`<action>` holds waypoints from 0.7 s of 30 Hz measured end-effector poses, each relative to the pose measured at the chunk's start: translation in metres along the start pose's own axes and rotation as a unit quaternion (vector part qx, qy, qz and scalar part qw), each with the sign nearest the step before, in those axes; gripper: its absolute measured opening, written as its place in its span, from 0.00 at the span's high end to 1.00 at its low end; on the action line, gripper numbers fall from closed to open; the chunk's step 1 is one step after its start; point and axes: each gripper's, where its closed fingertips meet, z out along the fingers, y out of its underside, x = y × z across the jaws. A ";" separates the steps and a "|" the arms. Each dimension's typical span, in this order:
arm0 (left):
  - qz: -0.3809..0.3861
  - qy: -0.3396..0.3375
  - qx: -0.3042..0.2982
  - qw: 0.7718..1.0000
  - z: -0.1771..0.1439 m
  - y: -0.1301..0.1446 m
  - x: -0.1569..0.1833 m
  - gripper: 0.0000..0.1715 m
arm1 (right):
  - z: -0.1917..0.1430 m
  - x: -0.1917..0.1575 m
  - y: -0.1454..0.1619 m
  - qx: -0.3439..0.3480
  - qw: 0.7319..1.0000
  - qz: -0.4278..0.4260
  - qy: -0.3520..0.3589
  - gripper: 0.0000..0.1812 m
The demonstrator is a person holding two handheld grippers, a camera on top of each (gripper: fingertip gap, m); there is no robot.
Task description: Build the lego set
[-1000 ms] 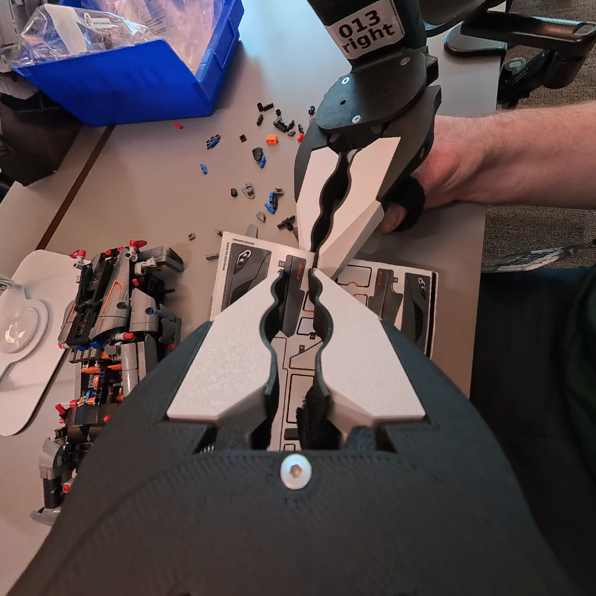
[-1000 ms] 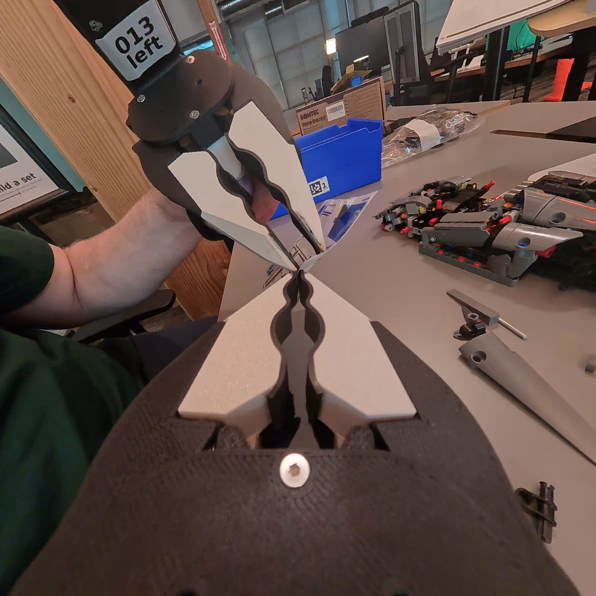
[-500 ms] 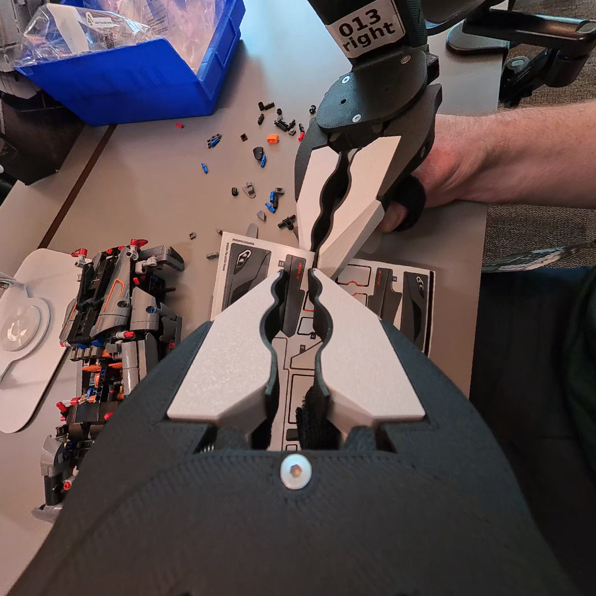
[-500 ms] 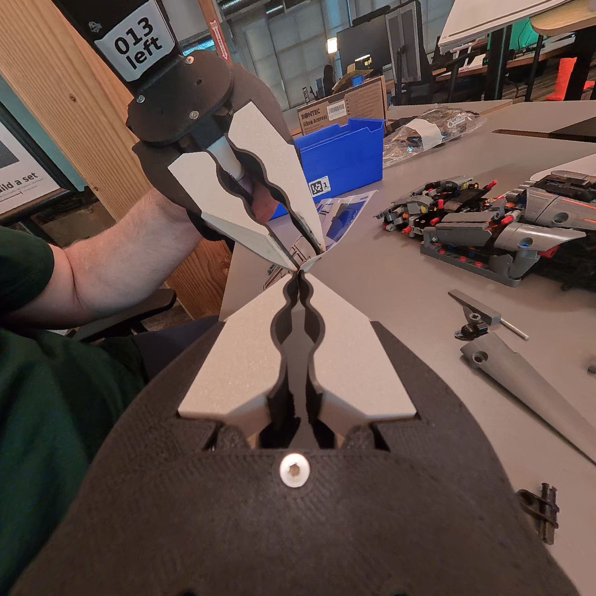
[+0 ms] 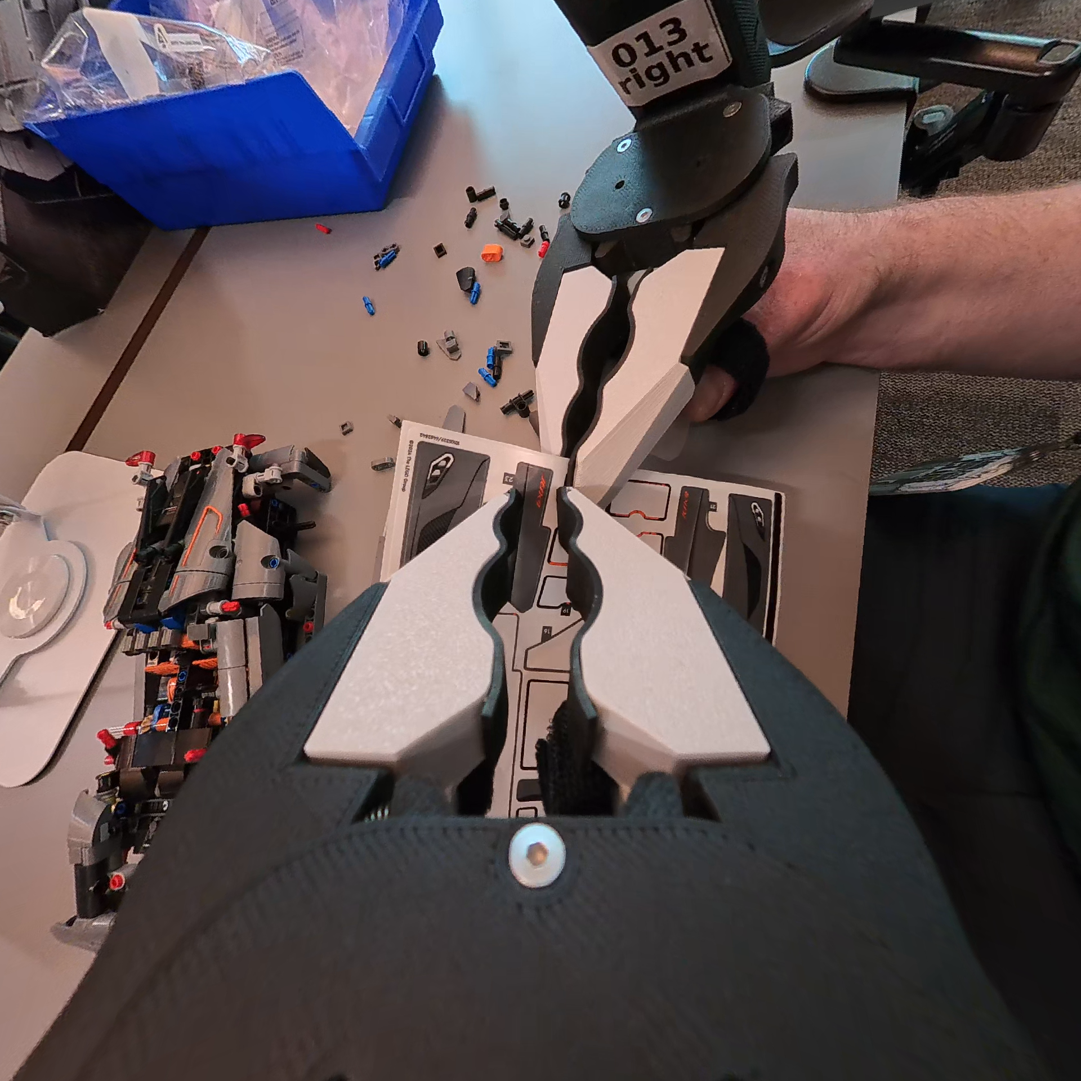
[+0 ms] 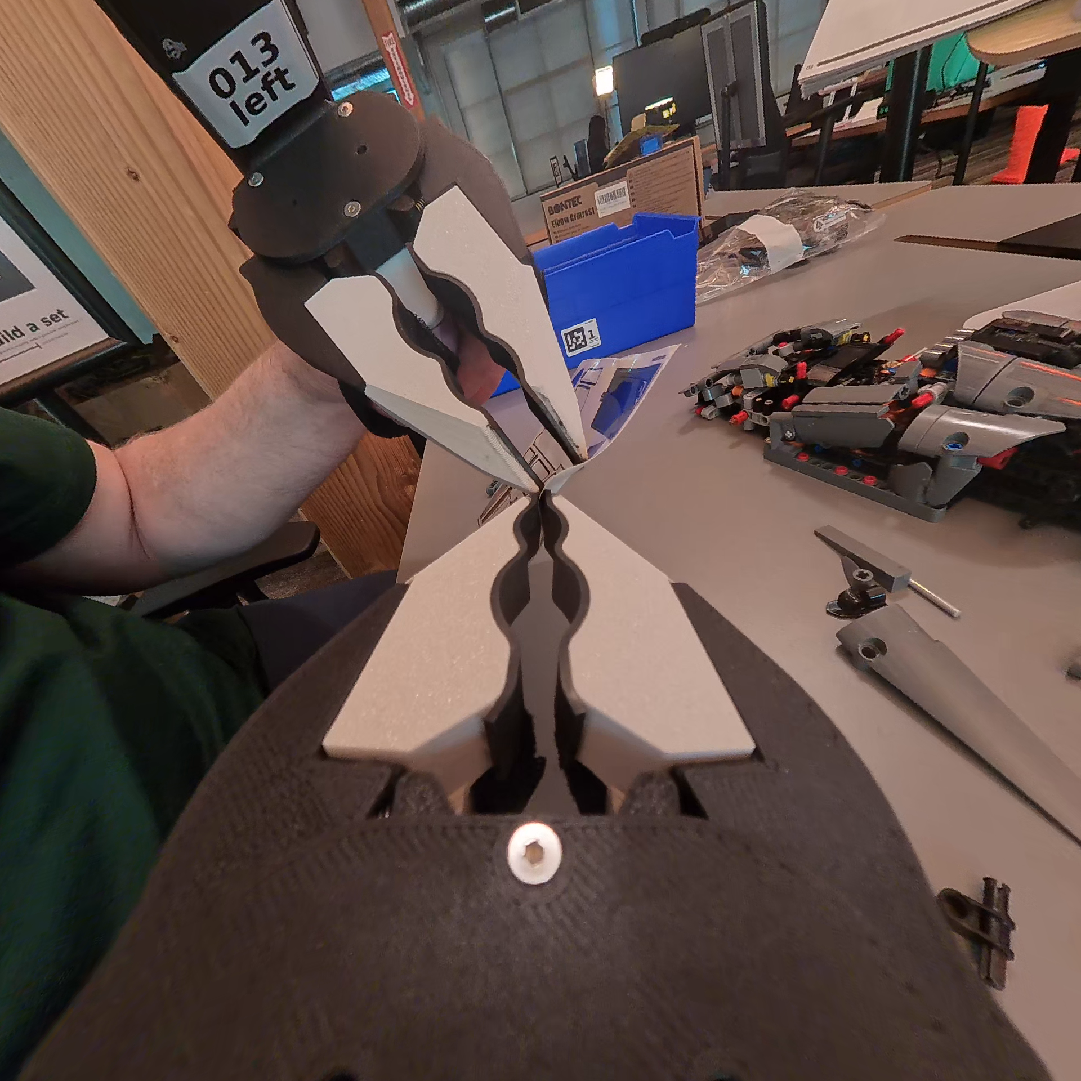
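A sticker sheet (image 5: pixel 731 526) with black and orange stickers lies flat near the table's front edge. My left gripper (image 5: pixel 535 492) points down at it, jaws a narrow gap apart, tips on the sheet, which shows through the gap. My right gripper (image 6: pixel 541 497) is shut, its tips pinching the thin far edge of the sheet right against the left gripper's tips (image 6: pixel 558 471). It also shows in the left wrist view (image 5: pixel 576 468). The part-built grey, black and orange lego car (image 5: pixel 199 556) stands to the left of the sheet, also seen in the right wrist view (image 6: pixel 936 409).
Several small loose lego pieces (image 5: pixel 485 292) lie beyond the sheet. A blue bin (image 5: pixel 234 134) with plastic bags stands at the back. A long grey panel (image 6: pixel 965 702) and a grey piece with an axle (image 6: pixel 866 573) lie to the right. The table edge (image 5: pixel 866 585) is close. The tips of both grippers are at nearly the same place.
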 end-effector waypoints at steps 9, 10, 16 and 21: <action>0.000 0.003 0.000 1.000 0.001 -0.001 0.000 0.95 | -0.001 0.001 -0.001 0.001 1.000 0.000 0.002 1.00; 0.000 0.003 0.001 1.000 0.001 -0.001 0.000 0.95 | 0.000 0.001 -0.001 0.002 1.000 0.000 0.002 1.00; -0.003 0.010 0.005 1.000 0.001 -0.002 0.001 0.97 | -0.001 0.001 -0.002 0.004 1.000 -0.001 0.002 1.00; -0.012 0.023 0.012 1.000 0.001 -0.003 0.003 0.98 | -0.001 0.000 -0.002 0.005 1.000 -0.005 0.002 1.00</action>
